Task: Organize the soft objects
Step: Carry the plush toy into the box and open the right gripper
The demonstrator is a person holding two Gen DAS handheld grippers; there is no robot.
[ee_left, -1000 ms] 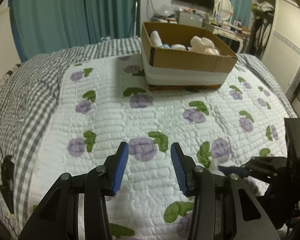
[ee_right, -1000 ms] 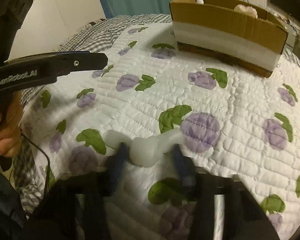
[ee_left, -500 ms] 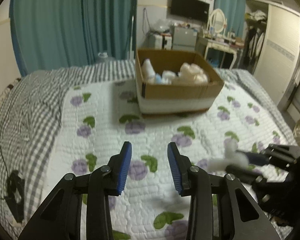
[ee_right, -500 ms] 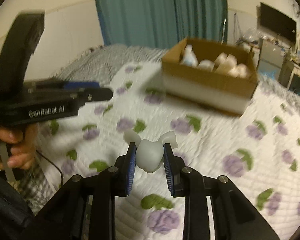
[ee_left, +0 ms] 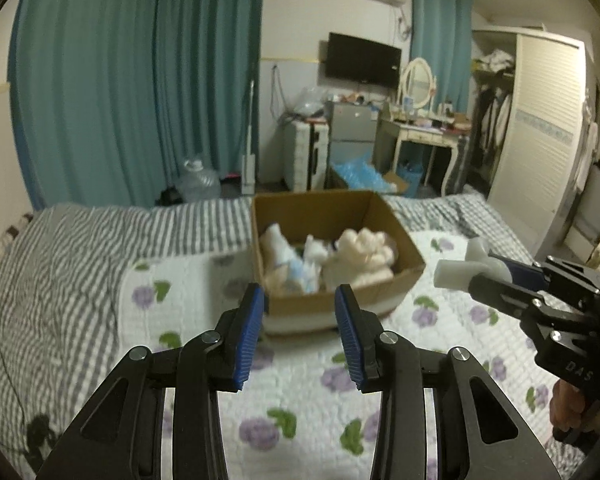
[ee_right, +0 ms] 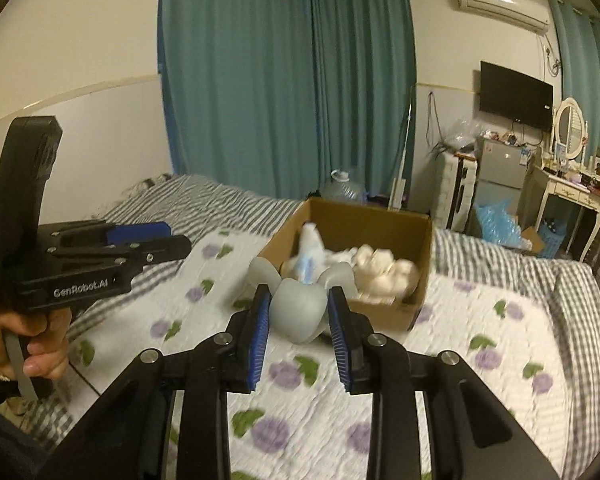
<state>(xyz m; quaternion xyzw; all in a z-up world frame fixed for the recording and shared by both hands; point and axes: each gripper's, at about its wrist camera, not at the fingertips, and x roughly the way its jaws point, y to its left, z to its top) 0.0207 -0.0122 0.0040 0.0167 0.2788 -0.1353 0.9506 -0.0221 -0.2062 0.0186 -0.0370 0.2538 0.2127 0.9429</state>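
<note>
Right gripper (ee_right: 298, 322): blue pads pressed on both flanks of pale grey soft toy (ee_right: 299, 312), narrow gap, toy's 2 ear-like lobes sticking out past the pads. Toy carried clear above quilt (ee_right: 480, 364), in front of cardboard box (ee_right: 416, 296). Seen side-on from left wrist view as white stub (ee_left: 460, 270) poking out of right gripper (ee_left: 486, 276), just right of box (ee_left: 410, 270).

Left gripper (ee_left: 298, 334): jaws part-open, nothing between pads, only box and quilt (ee_left: 180, 308) showing through the gap. Held by a hand (ee_right: 28, 344) on the trigger grip, level with the right one.

Handling, judged: toy looked light, squashy, rubbery; bulged a little between pads, so likely to spring back on release. Smooth skin, may slip if squeeze loosened. Not fragile. Best hold across the round body as gripped, not on thin lobes, which would fold. Drop from low height over box should do.

Counts: 2 grippers, 1 toy in grip, 1 box. Inside box: cream plush lump (ee_left: 364, 254), white-and-blue item (ee_left: 296, 264), at least 1 more white piece; blurred, exact number not tellable, roughly 3 or 4. No loose soft objects seen on quilt. 1 quilt over 1 grey checked sheet (ee_left: 60, 264).
</note>
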